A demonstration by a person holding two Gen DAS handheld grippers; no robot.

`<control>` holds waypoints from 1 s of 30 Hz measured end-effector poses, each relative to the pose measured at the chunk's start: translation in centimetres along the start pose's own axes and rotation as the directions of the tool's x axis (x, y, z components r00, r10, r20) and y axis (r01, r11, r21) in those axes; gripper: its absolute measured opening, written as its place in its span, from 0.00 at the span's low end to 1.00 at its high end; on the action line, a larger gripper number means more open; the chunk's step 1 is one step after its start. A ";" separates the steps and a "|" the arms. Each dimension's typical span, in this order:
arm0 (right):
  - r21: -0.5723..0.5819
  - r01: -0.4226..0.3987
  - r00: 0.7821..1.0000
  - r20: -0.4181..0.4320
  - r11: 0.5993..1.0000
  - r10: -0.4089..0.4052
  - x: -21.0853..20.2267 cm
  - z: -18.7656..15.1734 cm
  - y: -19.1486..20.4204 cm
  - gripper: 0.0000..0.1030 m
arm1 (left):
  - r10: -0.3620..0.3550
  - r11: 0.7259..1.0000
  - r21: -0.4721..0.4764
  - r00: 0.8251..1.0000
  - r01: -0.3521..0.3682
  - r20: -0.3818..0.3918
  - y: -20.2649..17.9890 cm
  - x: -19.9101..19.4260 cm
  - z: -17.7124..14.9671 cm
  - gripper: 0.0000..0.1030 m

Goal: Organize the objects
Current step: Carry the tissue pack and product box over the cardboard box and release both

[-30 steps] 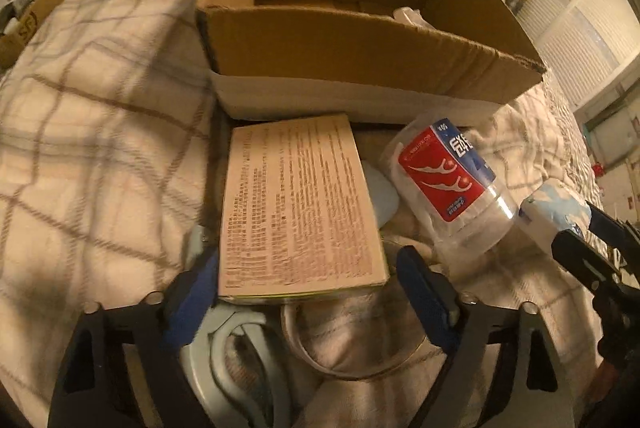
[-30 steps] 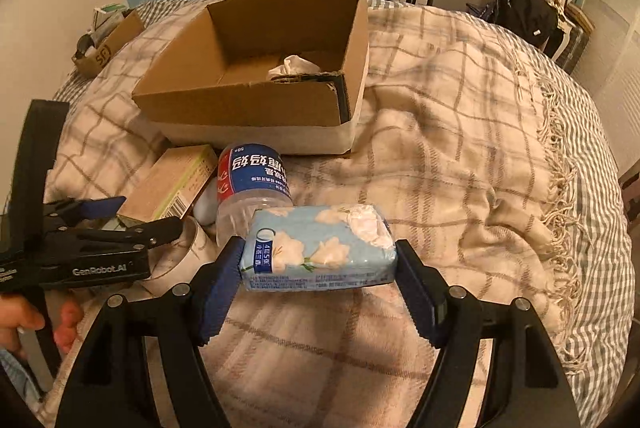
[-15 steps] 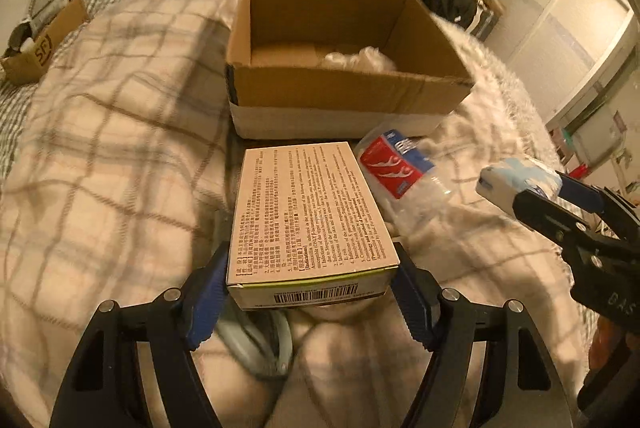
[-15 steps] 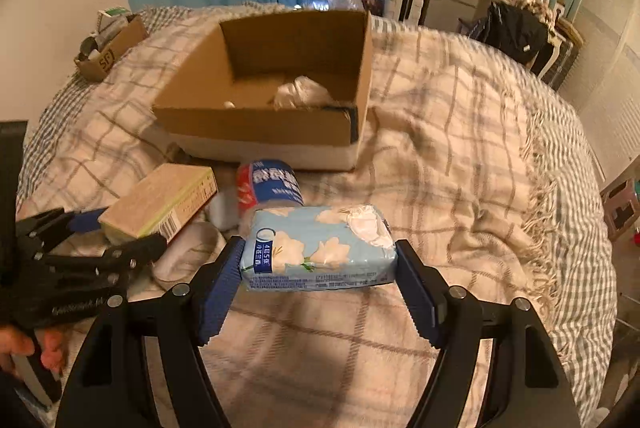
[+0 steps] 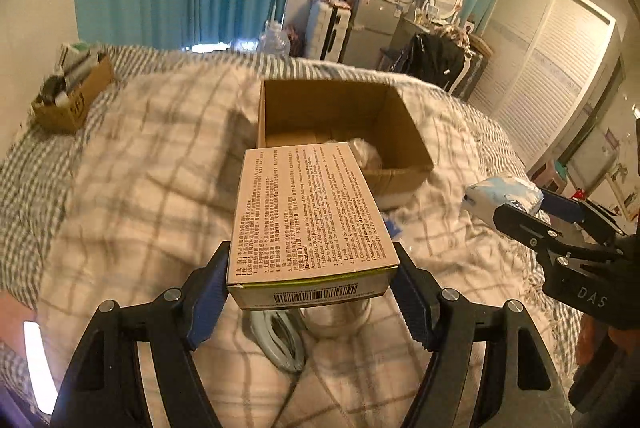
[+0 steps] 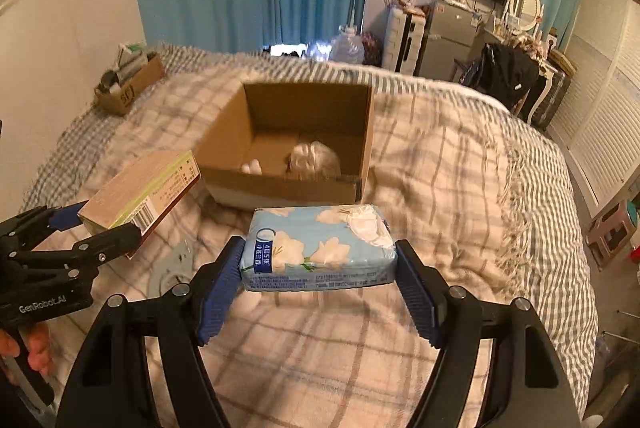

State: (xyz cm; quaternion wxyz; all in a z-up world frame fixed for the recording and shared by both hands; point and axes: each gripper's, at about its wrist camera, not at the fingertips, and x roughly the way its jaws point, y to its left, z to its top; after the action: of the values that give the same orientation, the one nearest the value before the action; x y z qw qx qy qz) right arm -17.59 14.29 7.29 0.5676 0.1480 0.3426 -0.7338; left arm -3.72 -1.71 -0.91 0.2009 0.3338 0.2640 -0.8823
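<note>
My left gripper [image 5: 312, 288] is shut on a tan medicine box [image 5: 308, 212] with printed text and a barcode, held above the bed; the box also shows in the right wrist view [image 6: 144, 194]. My right gripper [image 6: 318, 280] is shut on a blue flowered tissue pack [image 6: 320, 248], seen from the left wrist view [image 5: 502, 194] at the right. An open cardboard box [image 6: 296, 132] sits ahead on the plaid blanket, with a crumpled clear bag [image 6: 314, 158] inside. It also shows in the left wrist view [image 5: 340, 124].
A grey roll [image 6: 172, 268] and a light blue looped item [image 5: 280, 340] lie on the blanket [image 6: 440, 168] below the grippers. A small carton of items [image 6: 128, 84] sits at the bed's far left. Suitcase, fridge and wardrobe stand beyond the bed.
Both grippers have risen from the bed with their loads. The left gripper lifted the medicine box off the blanket; the floss bottle has dropped from sight below.
</note>
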 end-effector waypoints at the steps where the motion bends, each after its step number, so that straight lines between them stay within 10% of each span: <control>1: -0.007 0.005 1.000 0.013 1.000 -0.004 -0.2 0.6 0.0 0.71 | 0.004 1.000 0.003 1.000 -0.004 0.009 -0.1 -0.3 0.6 0.74; 14: -0.035 -0.018 0.993 0.116 0.999 0.022 1.8 10.0 -1.1 0.71 | 0.005 0.997 0.071 0.998 -0.009 0.064 -1.5 3.1 9.6 0.74; 30: 0.005 -0.029 0.999 0.027 1.000 0.029 15.9 16.2 -4.0 0.71 | 0.026 0.997 0.079 0.999 -0.024 -0.022 -1.6 15.2 13.9 0.74</control>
State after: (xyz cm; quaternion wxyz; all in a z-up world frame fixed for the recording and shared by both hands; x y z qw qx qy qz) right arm -23.52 -7.76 10.71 0.5823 0.1445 0.3306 -0.7285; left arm -21.88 -11.54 -2.11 0.1955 0.3549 0.2273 -0.8856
